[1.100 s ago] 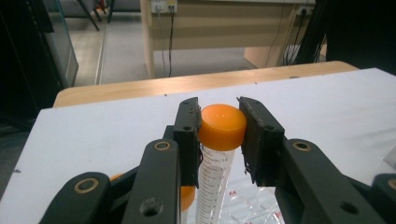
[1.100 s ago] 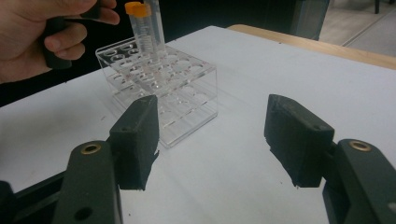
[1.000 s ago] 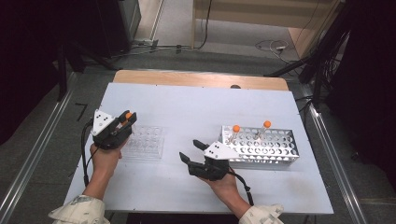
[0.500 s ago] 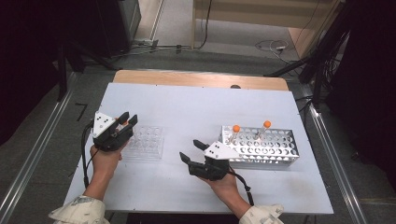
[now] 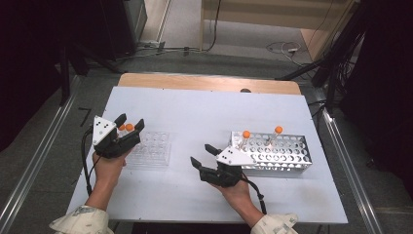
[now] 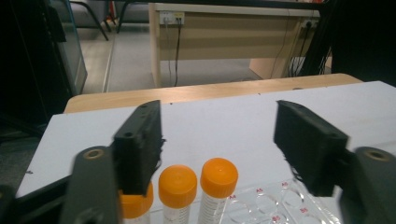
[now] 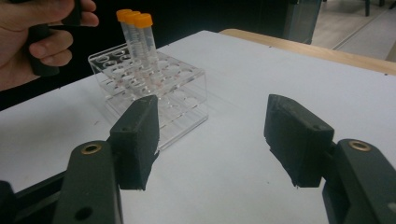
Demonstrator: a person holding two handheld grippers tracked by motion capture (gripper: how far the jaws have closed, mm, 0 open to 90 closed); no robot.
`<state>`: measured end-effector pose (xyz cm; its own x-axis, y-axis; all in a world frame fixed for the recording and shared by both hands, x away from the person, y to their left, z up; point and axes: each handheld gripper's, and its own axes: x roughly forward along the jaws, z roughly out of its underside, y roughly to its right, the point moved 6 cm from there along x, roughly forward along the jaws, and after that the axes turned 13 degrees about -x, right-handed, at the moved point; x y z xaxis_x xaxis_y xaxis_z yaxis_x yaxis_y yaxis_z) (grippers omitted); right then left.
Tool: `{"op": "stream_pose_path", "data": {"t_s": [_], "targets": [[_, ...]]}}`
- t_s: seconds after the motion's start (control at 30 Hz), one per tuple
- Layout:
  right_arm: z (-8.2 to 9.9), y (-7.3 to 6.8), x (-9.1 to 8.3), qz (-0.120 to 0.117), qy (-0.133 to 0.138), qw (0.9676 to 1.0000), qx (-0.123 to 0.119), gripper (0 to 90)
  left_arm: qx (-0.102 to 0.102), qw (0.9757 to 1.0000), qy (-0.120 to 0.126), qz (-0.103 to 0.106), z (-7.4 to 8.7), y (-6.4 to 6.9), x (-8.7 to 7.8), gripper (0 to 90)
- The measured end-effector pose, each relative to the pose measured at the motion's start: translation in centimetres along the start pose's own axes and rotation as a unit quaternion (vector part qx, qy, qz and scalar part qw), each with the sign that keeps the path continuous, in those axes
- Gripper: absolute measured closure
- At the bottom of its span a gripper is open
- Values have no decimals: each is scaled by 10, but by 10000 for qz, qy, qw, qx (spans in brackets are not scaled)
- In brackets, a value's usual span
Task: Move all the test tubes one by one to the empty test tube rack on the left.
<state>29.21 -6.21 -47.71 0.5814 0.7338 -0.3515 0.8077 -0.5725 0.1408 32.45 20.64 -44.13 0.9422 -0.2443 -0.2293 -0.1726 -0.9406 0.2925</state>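
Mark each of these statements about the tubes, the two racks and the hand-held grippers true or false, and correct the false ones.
1. Three orange-capped tubes stand in the clear plastic rack. True.
2. The left hand-held gripper is clamped on a tube. False: its jaws have just been opening and stand apart, with the tube caps below and between them, untouched.
3. The metal rack holds two orange-capped tubes. True.
4. The right hand-held gripper holds a tube. False: its jaws are open with nothing between them.
5. The clear plastic rack stands to the right of the metal rack in the high view. False: it stands to its left.
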Motion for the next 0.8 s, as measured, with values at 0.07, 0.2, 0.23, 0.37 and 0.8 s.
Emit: {"op": "stream_pose_path", "data": {"t_s": [0.07,0.2,0.23,0.37,0.8], "targets": [[1,3,-2,39,-7,10000,-1,341,52,10000,-15,-23,0,3,0,229],[3,7,-5,98,-22,9999,2,341,69,9999,-78,-16,2,7,0,169],[3,8,-6,118,-27,9999,6,341,67,9999,-90,-5,2,8,0,162],[2,14,-13,195,27,9998,20,341,83,9999,-79,40,2,11,-1,156],[5,32,-39,506,40,9987,19,342,119,9997,-135,154,5,16,-2,145]]}}
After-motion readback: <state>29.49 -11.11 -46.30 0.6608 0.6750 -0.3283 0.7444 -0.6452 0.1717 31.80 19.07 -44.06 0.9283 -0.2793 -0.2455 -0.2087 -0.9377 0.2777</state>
